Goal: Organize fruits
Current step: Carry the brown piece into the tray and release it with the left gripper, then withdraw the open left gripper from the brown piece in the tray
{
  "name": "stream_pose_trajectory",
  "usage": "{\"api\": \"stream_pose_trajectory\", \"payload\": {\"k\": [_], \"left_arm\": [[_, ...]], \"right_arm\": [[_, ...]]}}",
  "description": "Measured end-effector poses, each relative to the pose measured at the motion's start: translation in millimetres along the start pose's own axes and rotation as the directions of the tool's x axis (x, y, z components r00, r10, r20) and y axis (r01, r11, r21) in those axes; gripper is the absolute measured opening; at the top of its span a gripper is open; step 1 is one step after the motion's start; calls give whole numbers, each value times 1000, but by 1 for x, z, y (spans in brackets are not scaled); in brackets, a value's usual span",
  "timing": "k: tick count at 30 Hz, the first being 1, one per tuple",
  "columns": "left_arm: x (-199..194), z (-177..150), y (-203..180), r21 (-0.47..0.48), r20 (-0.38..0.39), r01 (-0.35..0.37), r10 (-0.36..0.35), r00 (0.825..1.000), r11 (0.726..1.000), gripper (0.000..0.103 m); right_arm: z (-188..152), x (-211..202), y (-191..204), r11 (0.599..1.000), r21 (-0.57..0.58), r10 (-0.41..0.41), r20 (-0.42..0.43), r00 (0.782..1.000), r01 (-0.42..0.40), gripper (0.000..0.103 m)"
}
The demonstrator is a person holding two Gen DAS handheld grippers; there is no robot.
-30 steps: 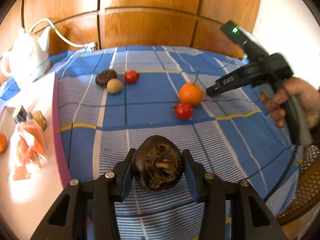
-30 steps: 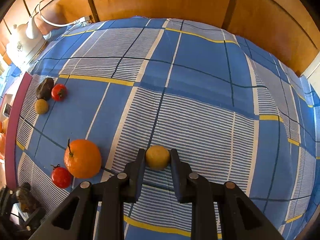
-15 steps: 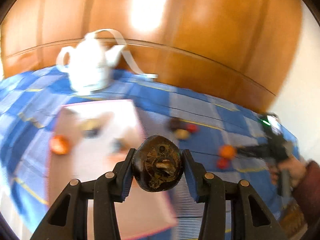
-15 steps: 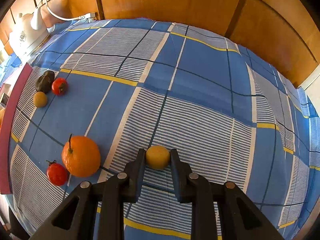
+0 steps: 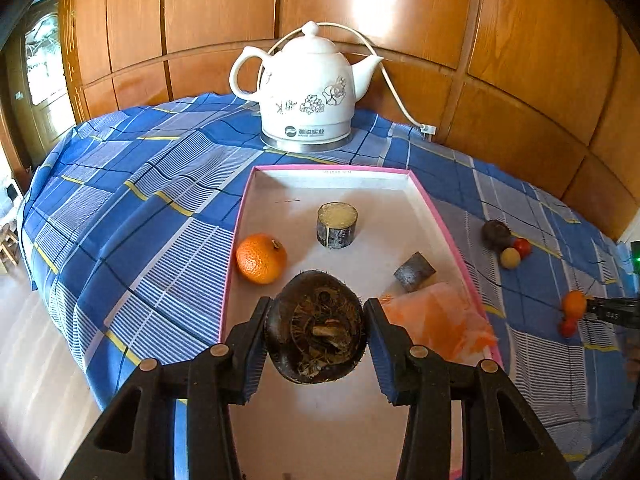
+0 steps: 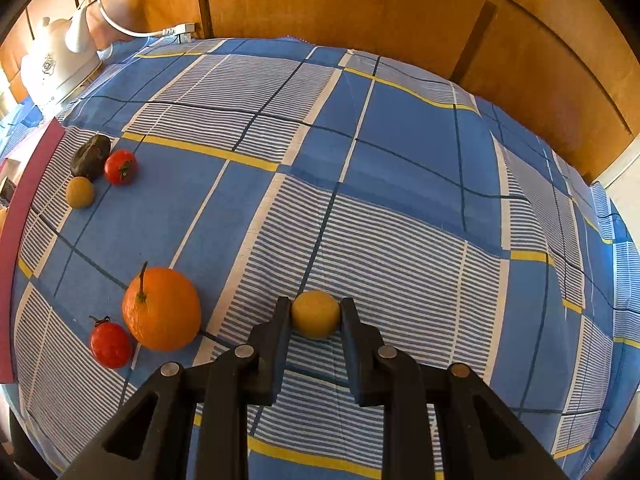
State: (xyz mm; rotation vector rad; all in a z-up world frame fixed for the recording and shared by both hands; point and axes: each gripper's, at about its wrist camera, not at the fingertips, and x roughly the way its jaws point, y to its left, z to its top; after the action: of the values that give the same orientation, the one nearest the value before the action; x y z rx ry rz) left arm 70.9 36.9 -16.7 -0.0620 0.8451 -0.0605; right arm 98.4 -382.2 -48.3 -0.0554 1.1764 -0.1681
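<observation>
Fruit-wise, I see my left gripper (image 5: 316,338) clamping a dark hairy round fruit (image 5: 316,330), possibly a taro, above the pink-rimmed white tray (image 5: 280,200), while my right gripper (image 6: 315,316) pinches a small yellow ball-shaped fruit (image 6: 315,314).

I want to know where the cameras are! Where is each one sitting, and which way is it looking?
Left wrist: on the left gripper, which grips a dark fruit, facing the tray and kettle; only its fingers show.
Right wrist: on the right gripper, which pinches a yellow fruit, looking down at the tablecloth; only its fingers show.
Shared: stemmed orange, kettle.
</observation>
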Motion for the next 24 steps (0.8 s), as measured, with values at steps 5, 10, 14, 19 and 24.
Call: {"api": "stream_pose_trajectory", "payload": {"k": [5,10,14,19,24], "left_arm": [[7,4,-5,7,-5,-11,11,1000,1000,46],[13,6,-7,6,-14,-12,12,1000,1000,46],[16,6,-7,0,-17,-21,21,1000,1000,47],[13,9,-5,-6,9,-36,36,999,999,48],[4,9,-6,-7,35,-32,33,999,999,48]], "right_arm": [[-1,-1,1,1000,-8,-6,1,1000,6,24],[-1,-1,2,1000,-10,-7,2,1000,7,24],[-1,-1,2,1000,-13,-8,2,1000,8,24],[-1,-2,3,1000,-15,-13,2,1000,13,24],[0,-3,4,1000,-16,-18,3,1000,18,24]]}}
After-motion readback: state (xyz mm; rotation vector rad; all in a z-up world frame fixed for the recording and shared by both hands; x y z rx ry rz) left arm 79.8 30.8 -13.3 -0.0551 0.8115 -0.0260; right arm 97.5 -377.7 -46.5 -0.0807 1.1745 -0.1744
